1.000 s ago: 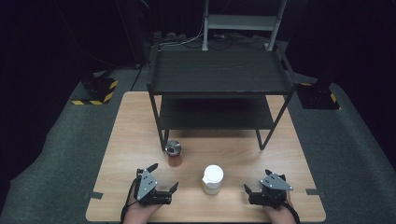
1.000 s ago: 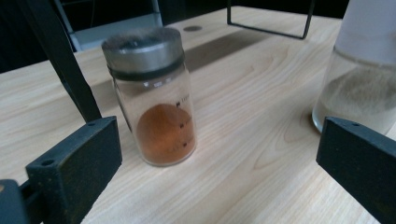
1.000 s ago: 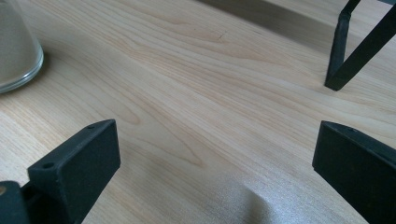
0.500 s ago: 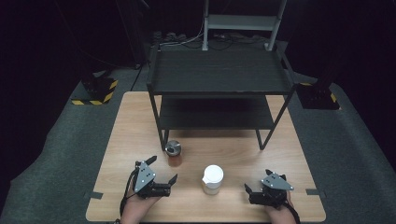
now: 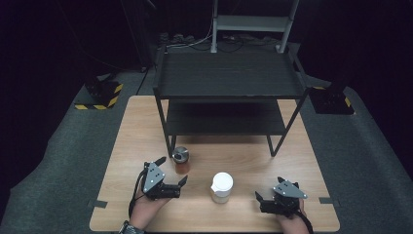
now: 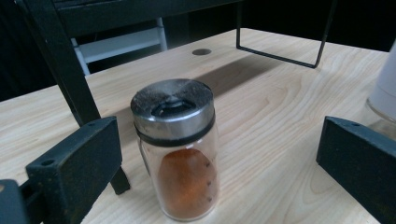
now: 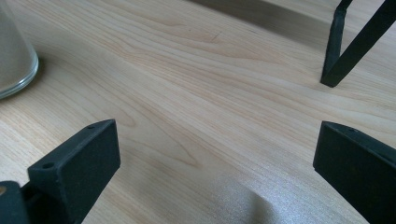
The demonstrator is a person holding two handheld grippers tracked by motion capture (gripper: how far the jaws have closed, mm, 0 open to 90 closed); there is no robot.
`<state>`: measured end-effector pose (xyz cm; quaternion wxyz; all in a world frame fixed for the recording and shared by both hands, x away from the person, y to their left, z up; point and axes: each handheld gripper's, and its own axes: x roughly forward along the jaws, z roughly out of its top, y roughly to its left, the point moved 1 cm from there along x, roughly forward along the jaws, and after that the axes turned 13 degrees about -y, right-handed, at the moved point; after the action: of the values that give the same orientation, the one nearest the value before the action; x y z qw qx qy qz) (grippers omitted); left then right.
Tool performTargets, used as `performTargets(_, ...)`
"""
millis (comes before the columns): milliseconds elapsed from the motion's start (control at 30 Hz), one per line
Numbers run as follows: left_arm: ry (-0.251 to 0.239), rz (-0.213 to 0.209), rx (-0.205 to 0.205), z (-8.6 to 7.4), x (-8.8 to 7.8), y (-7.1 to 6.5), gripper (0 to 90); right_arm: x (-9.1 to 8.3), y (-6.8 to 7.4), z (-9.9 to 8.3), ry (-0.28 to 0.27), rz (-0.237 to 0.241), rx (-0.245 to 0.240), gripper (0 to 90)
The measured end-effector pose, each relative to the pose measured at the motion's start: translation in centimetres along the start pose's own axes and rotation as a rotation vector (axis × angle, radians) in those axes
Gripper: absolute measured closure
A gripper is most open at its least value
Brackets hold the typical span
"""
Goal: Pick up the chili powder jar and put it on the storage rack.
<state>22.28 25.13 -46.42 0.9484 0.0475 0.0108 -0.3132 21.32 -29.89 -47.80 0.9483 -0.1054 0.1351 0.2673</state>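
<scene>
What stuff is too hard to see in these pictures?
- White-lidded jar: its contents are too small in the high view; the right gripper view's left edge cuts it off.
- Spice jar: its base is cropped by the left gripper view's bottom edge.
- Rack: its lower shelf is in shadow.

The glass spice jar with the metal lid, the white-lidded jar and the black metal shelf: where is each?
Glass spice jar with metal lid (image 6: 180,154), left gripper view, glass body.
White-lidded jar (image 5: 222,182), high view, lid top.
Black metal shelf (image 5: 229,75), high view, top deck.
</scene>
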Motion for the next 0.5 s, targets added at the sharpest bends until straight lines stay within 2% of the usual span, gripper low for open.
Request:
performTargets(200, -0.001, 0.001, -0.004, 0.0, 0.9, 0.4, 0.5, 0.0, 0.0, 0.0, 0.001, 0.003, -0.005, 0.0)
performTargets(433, -0.003, 0.009, -0.036, -0.5, 1.5, 0.9, 0.5, 0.1, 0.0, 0.1, 0.006, 0.01, -0.011, 0.0)
performTargets(500, -0.002, 0.01, -0.029, -0.6, 1.6, 1.0, 0.5, 0.1, 0.0, 0.1, 0.007, 0.008, -0.009, 0.0)
